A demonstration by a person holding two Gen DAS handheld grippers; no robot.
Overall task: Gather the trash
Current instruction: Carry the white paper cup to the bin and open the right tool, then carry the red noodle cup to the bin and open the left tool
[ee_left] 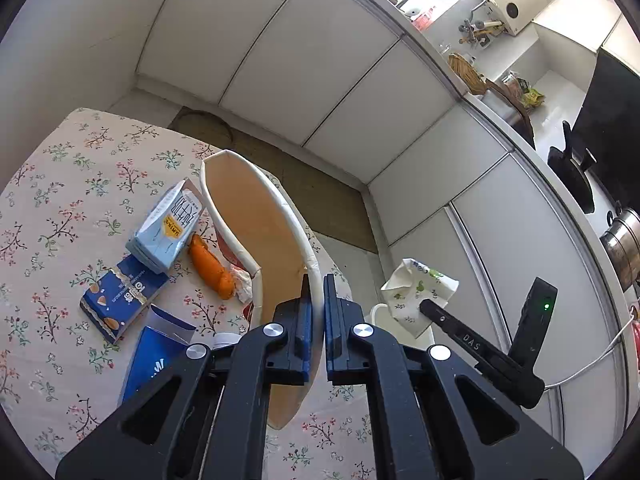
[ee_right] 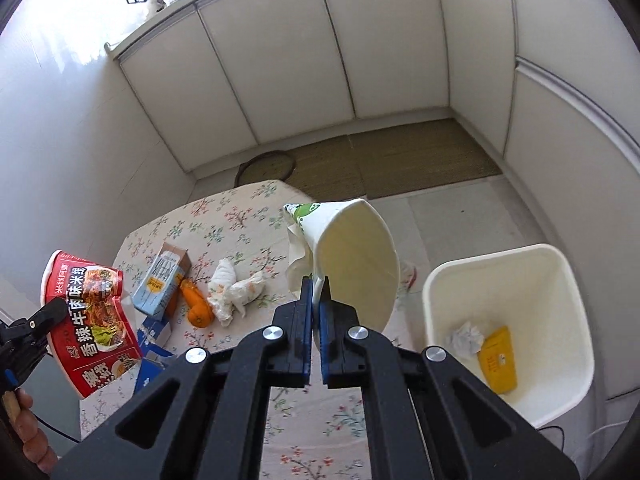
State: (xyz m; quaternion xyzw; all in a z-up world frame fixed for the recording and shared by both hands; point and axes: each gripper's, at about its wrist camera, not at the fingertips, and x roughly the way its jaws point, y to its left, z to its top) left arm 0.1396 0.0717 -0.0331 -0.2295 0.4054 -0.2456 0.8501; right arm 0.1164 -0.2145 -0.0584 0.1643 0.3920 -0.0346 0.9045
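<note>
My left gripper [ee_left: 318, 300] is shut on the rim of a red instant-noodle bowl [ee_left: 260, 236], held above the floral table [ee_left: 52, 200]; the bowl also shows in the right wrist view [ee_right: 92, 316]. My right gripper [ee_right: 317, 300] is shut on the rim of a white paper cup [ee_right: 356, 264] with green print, held up between the table and a white trash bin [ee_right: 568, 292]. The bin holds a crumpled tissue [ee_right: 464, 338] and a yellow packet [ee_right: 498, 356]. On the table lie a light blue milk carton [ee_left: 166, 226], an orange peel [ee_left: 210, 266], crumpled tissues [ee_right: 234, 290] and blue boxes [ee_left: 120, 300].
White cabinet doors [ee_right: 280, 60] line the far wall and the right side. A woven mat [ee_right: 400, 160] lies on the floor beyond the table. A kitchen counter with pots and appliances [ee_left: 572, 168] runs along the right in the left wrist view.
</note>
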